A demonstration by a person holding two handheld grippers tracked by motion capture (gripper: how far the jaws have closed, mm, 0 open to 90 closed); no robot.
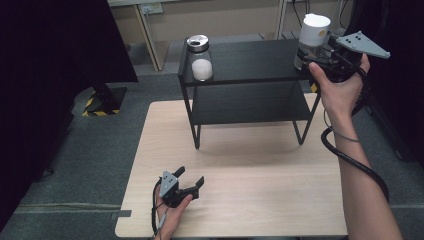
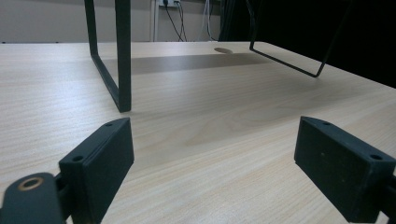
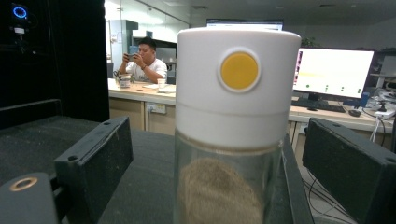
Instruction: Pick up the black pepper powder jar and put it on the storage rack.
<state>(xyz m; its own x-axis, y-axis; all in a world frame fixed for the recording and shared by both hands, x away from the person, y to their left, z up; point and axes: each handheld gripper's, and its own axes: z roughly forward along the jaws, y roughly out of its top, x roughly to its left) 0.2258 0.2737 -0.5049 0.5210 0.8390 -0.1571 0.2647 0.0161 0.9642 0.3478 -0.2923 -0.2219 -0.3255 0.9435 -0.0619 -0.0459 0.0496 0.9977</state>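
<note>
The white-capped jar [image 3: 233,135] stood upright at the right end of the black shelf [image 1: 250,62], between the parted jaws of the right hand-held gripper [image 3: 219,168], neither pad touching it, while the left hand-held gripper [image 1: 189,181] rested spread apart on the worktop [image 1: 260,175].

Pale matt wood-grain tabletop [image 1: 250,165]; matt black shelf [image 1: 250,62]; clear glass jar [image 3: 224,186] with smooth white plastic lid [image 3: 236,84]; matt black tongs [image 3: 219,172].
</note>
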